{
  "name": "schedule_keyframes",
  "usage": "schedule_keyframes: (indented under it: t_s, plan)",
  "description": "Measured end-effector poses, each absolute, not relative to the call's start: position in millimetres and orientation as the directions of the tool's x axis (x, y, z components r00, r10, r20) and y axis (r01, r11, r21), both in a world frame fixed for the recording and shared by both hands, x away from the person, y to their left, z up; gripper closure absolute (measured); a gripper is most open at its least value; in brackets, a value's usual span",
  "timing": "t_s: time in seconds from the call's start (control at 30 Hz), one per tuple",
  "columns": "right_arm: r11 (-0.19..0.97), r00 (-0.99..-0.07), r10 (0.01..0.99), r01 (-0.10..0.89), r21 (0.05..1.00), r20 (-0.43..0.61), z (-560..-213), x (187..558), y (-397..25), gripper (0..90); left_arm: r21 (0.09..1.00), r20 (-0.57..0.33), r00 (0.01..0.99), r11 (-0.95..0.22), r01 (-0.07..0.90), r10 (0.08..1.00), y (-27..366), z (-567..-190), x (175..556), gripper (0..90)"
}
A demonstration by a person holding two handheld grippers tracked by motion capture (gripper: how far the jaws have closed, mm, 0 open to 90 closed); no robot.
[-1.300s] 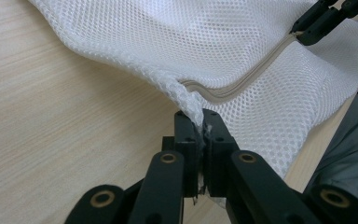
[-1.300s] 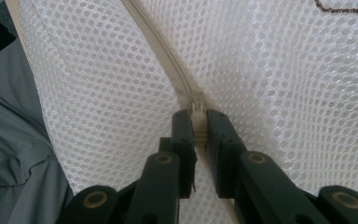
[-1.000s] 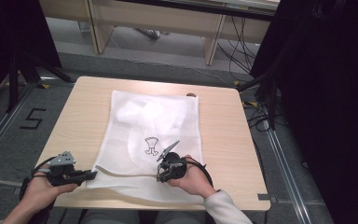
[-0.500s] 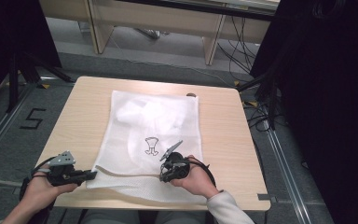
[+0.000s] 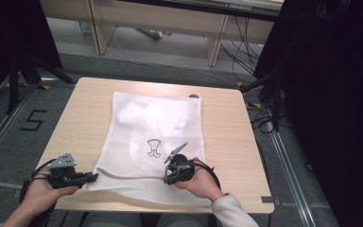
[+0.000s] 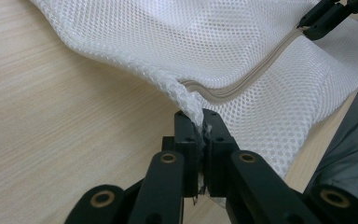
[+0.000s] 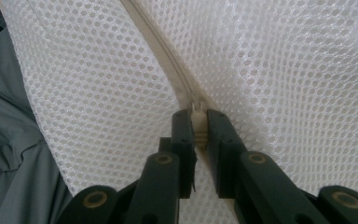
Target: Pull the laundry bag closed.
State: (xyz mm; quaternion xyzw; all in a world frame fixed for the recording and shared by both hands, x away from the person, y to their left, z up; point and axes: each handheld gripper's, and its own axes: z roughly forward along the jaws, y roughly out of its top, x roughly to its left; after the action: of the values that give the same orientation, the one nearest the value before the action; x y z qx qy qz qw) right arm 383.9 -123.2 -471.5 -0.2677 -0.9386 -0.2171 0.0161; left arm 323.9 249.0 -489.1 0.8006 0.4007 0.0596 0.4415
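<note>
A light wooden table (image 5: 231,142) with a pale grain carries the work, its top rectangular and set on a grey floor (image 5: 293,156). Directly on it lies 1 white mesh laundry bag (image 5: 158,127), spread nearly flat over the middle of the top and reaching to the near edge. Through the mesh shows white cloth with a small black printed figure (image 5: 154,148). A beige zipper (image 5: 123,176) runs across the bag's near end. At the bag's far right corner, a small dark object (image 5: 194,96) sits on the wood, too small to identify.
</note>
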Motion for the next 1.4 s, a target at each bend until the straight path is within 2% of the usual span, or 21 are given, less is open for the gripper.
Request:
schedule_keyframes:
  t_s: [1.4]
  plan:
    - [0.75,-0.838,0.523,0.54,0.383,0.156,-470,382,-138,82.6,0.754,-0.251,0.675,-0.296,0.586,0.694,250,-489,324,85.5]
